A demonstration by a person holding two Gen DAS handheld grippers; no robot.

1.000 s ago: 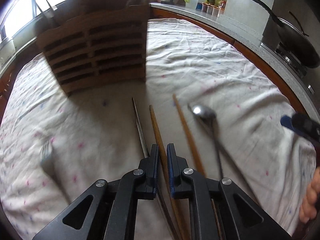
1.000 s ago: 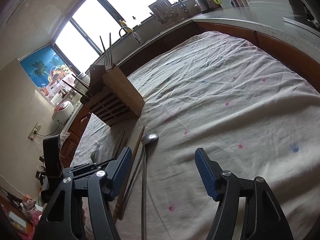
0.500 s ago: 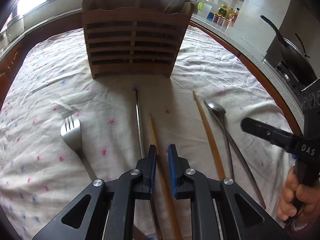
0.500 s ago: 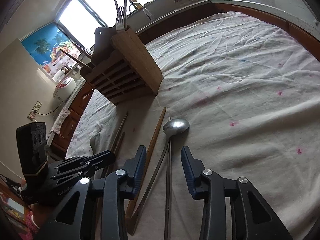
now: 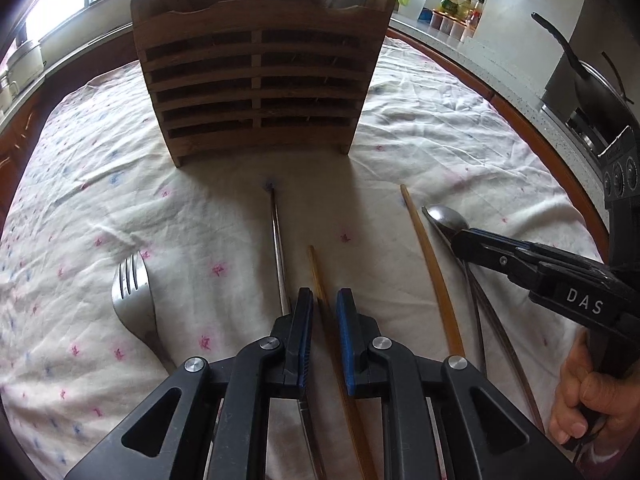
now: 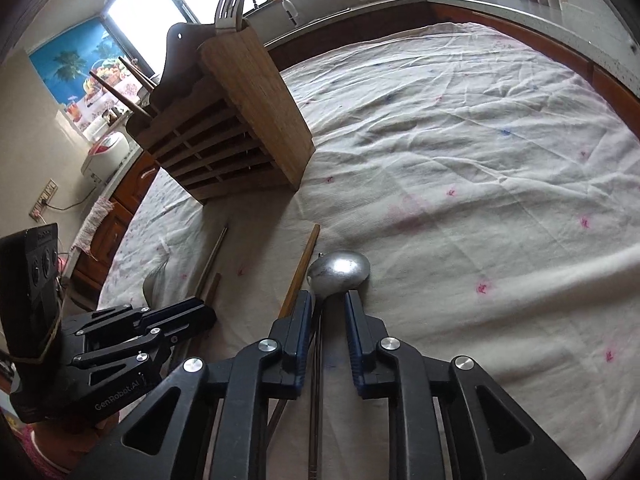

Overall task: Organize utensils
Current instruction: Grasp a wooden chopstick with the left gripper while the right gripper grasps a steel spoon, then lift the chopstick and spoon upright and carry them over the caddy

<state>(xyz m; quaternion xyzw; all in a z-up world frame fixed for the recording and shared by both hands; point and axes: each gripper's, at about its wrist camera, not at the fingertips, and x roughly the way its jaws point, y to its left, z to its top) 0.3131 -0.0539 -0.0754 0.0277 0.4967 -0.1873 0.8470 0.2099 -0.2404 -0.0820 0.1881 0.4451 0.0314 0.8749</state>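
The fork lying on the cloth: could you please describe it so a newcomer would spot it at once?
Find the slatted wooden utensil rack standing on the white speckled tablecloth. Before it lie several long utensils; the flat silver metal fork is farthest left, the only one with tines.

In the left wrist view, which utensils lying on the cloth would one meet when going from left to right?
fork → metal chopstick → wooden chopstick between the left gripper fingers → second wooden chopstick → spoon, partly under the right gripper.
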